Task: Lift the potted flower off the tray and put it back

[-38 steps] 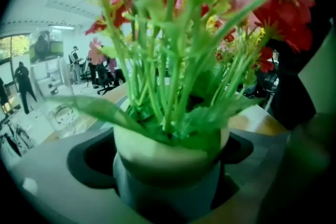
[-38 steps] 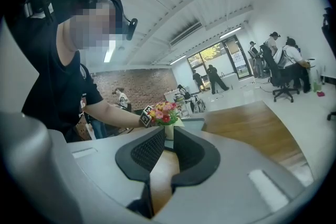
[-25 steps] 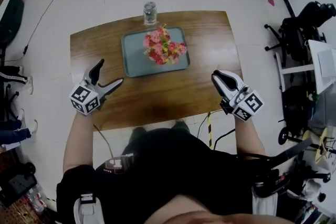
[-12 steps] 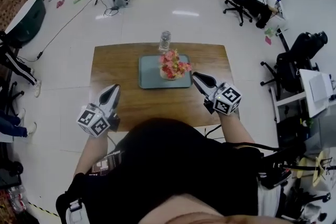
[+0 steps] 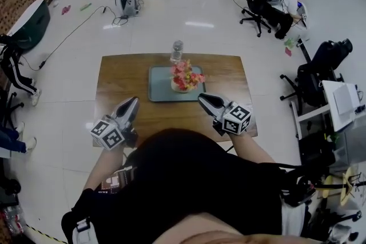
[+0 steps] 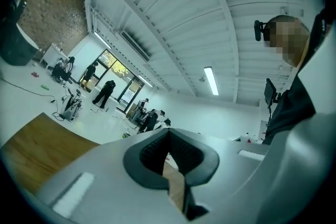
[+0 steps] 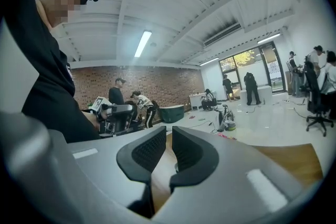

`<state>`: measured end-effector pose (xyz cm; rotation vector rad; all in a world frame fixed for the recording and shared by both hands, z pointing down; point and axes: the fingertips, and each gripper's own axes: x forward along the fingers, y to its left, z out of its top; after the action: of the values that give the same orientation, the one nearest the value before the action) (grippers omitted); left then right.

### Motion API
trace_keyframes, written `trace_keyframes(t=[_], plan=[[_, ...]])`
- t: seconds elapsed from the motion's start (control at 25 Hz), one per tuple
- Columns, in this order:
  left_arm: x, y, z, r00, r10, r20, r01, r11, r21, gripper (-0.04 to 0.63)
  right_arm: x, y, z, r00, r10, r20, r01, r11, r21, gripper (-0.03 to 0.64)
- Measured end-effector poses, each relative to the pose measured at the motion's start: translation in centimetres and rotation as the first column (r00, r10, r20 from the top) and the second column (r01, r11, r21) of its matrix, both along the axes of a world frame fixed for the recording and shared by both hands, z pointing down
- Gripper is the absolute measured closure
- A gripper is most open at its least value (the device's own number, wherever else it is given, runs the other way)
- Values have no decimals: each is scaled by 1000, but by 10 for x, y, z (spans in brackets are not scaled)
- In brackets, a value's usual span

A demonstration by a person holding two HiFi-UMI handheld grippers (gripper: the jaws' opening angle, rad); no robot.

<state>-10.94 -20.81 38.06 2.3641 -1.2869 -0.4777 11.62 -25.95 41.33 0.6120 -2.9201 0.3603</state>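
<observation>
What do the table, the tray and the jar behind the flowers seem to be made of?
Table: brown with darker streaks and a sheen, so probably varnished wood or veneer.
Tray: even grey-green, smooth; plastic or painted metal, cannot tell.
Jar: see-through with pale glints, likely glass or clear plastic.

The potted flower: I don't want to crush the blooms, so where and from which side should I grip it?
Probably the pot below the blooms, coming in level from the near right, where the right gripper is closest. The pot stands upright on the tray; the blooms spread wider and cover it from above.
</observation>
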Motion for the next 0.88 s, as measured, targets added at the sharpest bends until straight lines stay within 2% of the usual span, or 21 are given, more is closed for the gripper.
trace_keyframes(t=[0.52, 0.72, 0.88], plan=[[13, -8, 0, 998, 58, 11, -58, 998, 15, 597, 7, -5, -6, 1000, 2, -2, -2, 1000, 9, 568], [17, -11, -1, 996, 74, 43, -75, 997, 18, 594, 8, -10, -8, 1000, 11, 16, -12, 1000, 9, 601], [22, -9, -2, 995, 81, 60, -82, 996, 20, 594, 9, -11, -9, 999, 10, 33, -10, 1000, 7, 603]])
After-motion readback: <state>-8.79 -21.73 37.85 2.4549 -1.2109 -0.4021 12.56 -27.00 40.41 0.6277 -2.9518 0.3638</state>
